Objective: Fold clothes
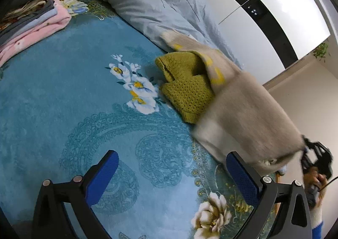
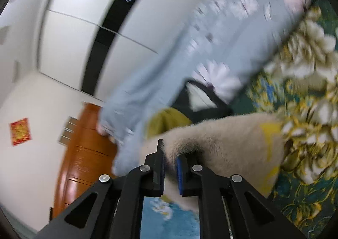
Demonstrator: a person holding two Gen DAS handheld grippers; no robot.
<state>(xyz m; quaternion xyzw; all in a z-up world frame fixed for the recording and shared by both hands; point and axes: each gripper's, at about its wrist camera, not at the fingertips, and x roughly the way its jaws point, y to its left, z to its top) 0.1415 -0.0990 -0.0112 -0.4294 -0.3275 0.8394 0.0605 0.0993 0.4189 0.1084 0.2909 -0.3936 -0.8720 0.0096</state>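
teal floral bedspread [image 1: 63, 101] underfoot, broad and flat. grey-blue quilt [image 1: 147, 6] bunched along far side. stack of folded garments [image 1: 31, 25] at far left corner, pink at bottom.

beige fuzzy sweater [image 1: 243, 116] lifted off bedspread, draped diagonally, motion-blurred, yellow pattern showing. judged soft, limp, fairly light; fuzzy pile likely to grip pads well, unlikely to slip; will sag and swing when carried by one edge. best taken at hem or shoulder edges, two points well apart, to spread flat.

olive knit sweater [image 1: 183, 86] crumpled on bedspread, partly under beige one. open knit, judged stretchy, prone to snagging.

right gripper [image 2: 170, 167] clamped on beige sweater's edge, fabric bunched between pads.

left gripper [image 1: 172, 175] spread wide, holding nothing, hovering over bedspread.
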